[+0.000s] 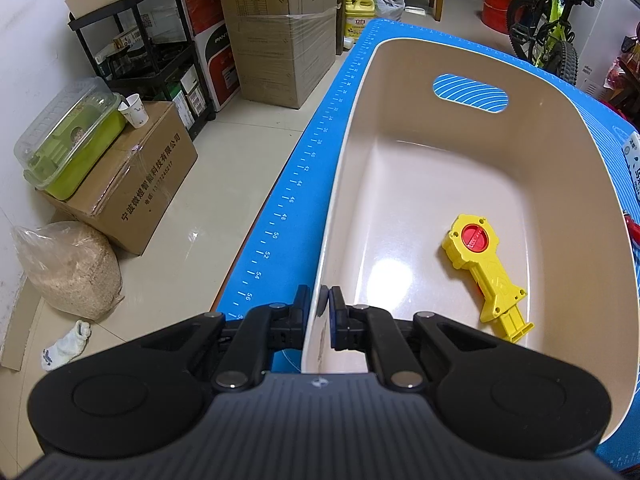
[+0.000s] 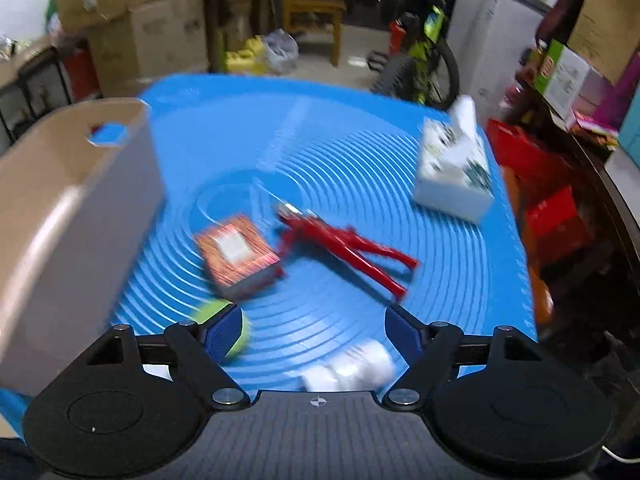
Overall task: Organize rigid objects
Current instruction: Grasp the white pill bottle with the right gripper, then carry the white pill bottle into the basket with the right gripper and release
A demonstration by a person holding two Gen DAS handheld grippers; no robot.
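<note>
A beige plastic bin [image 1: 560, 152] stands on the blue mat [image 1: 304, 168]. A yellow toy launcher with a red dial [image 1: 486, 264] lies inside it. My left gripper [image 1: 320, 304] is shut on the bin's near-left rim. In the right wrist view, my right gripper [image 2: 314, 330] is open above the mat [image 2: 340, 152]. Ahead of it lie a red patterned box [image 2: 236, 254] and red pliers [image 2: 344, 242]. A green-yellow ball [image 2: 218, 308] sits by the left finger. A white bottle [image 2: 352, 366] lies between the fingers, close in. The bin [image 2: 60, 216] is at the left.
A white tissue box [image 2: 452, 168] stands at the mat's far right. Beyond the table's left edge are cardboard boxes [image 1: 132, 184], a black rack [image 1: 160, 52], a sack [image 1: 68, 272] and a green container [image 1: 68, 140]. A bicycle [image 1: 548, 24] stands behind the table.
</note>
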